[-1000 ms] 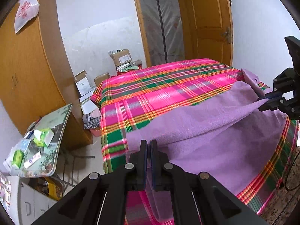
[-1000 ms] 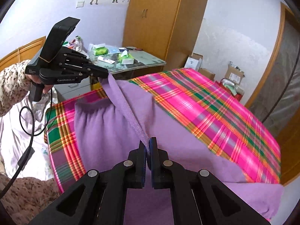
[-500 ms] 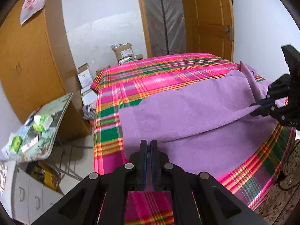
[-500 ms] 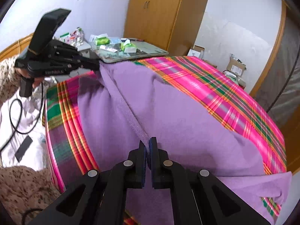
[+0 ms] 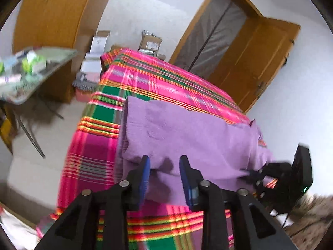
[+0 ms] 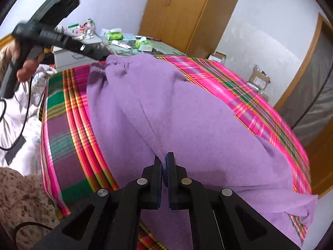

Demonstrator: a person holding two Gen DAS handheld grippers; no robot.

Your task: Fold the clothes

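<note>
A purple fleece garment [image 5: 187, 133] lies folded over on the pink and green plaid bedspread [image 5: 158, 79]. In the left wrist view my left gripper [image 5: 164, 162] is at its near corner. Its jaws are opening, and the cloth edge lies loose between the blue pads [image 5: 145, 173], which do not press on it. My right gripper [image 6: 164, 160] is shut on a ridge of the purple garment [image 6: 187, 108] at the bed's near edge. Each camera also sees the other tool: the right gripper [image 5: 247, 173] pinching cloth, and the left gripper [image 6: 103, 59] at the far corner, held by a hand [image 6: 22, 62].
A folding table [image 6: 166, 51] with packets and tubes stands beside the bed, with a wooden wardrobe [image 6: 177, 14] behind it. Cardboard boxes [image 5: 150, 41] sit by the wall near a wooden door [image 5: 260, 58]. White bedding [image 6: 18, 108] and a cable lie at the left.
My left jaws, shut on the garment before, now stand apart, and that gripper has rolled and dropped. The lifted cloth has come down onto the bed. My right gripper sank, still clamped.
</note>
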